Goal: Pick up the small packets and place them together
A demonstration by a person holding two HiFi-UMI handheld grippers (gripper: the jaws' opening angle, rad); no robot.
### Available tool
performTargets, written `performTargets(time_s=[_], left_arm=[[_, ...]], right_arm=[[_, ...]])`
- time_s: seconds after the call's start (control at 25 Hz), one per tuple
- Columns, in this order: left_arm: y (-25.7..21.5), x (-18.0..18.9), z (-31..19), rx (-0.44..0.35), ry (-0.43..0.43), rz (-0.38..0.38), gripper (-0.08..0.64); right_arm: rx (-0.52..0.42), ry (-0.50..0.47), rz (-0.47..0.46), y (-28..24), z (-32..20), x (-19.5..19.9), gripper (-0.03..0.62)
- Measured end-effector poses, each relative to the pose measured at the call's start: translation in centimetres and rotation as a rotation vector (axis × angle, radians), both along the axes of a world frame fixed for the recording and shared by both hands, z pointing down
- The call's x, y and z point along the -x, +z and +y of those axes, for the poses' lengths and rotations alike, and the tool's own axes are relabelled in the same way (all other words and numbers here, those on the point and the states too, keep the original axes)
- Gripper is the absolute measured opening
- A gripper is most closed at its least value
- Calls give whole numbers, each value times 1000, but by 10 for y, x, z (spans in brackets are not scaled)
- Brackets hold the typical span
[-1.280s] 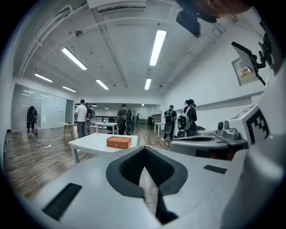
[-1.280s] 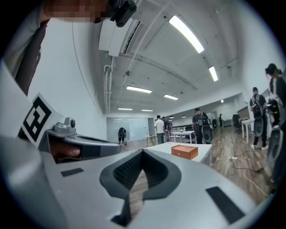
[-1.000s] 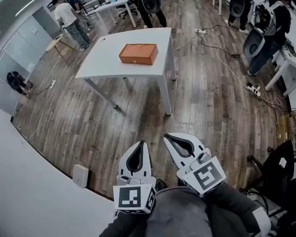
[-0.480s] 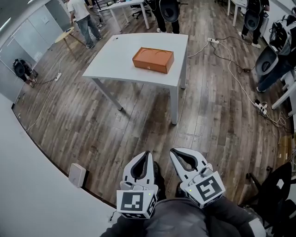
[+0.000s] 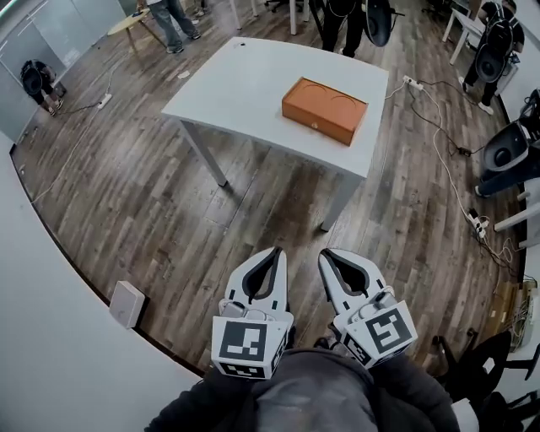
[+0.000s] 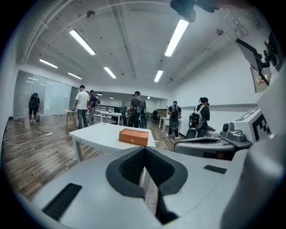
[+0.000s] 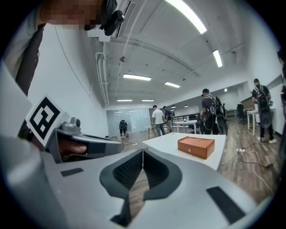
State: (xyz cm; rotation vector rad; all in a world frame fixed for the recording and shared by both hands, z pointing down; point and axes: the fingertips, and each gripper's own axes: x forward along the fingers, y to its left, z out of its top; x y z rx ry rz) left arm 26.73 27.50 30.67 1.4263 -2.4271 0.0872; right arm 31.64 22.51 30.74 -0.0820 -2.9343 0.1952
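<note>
**Both grippers shut and empty, well short of the table**

Looks down from the head view on a white table (image 5: 253, 84) standing on a dark wood plank floor (image 5: 169, 211), well ahead of the person's lap. Finds one orange box (image 5: 325, 110) lying flat on that table, toward its right-hand edge, with two shallow round marks pressed into its lid. Cannot make out the small packets in any view; shows nothing else on the table top.

Has the left gripper (image 5: 272, 253) low and close to the body, well apart from the table and pointing toward it, jaws pressed together at the tips with nothing between them. Confirms this in the left gripper view: ribbed pads meeting in a single line, only floor showing through the gap behind. Has the right gripper (image 5: 327, 255) just beside the left one, equally far from the table, jaws likewise brought together and clamped on nothing. Shows the marker cubes of both resting near the grey sleeves (image 5: 304, 396).

Places a small white box (image 5: 127, 304) on the floor well to the left of the table and nearer the person, against the foot of a white wall. Places a power strip (image 5: 413, 83) with trailing cables on the floor just right of the table. Shows several people (image 5: 173, 15) standing beyond the table's far side.
</note>
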Motion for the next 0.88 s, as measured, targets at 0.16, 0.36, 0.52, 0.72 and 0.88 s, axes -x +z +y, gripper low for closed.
performTargets(time_s=[0.16, 0.36, 0.52, 0.72, 0.88], left_arm=[[1, 45, 3, -4, 0, 2, -3], [-2, 81, -2, -9, 17, -9, -3], [-4, 95, -6, -26, 21, -15, -3], [7, 111, -13, -18, 14, 4, -3], [21, 123, -31, -3, 31, 23, -3]], right_arm=[[-24, 18, 14, 0, 1, 45, 5], [-30, 44, 14, -6, -5, 80, 5], [-41, 76, 5, -10, -16, 93, 5], [-30, 92, 6, -2, -29, 107, 5], [-21, 105, 27, 14, -44, 119, 5]])
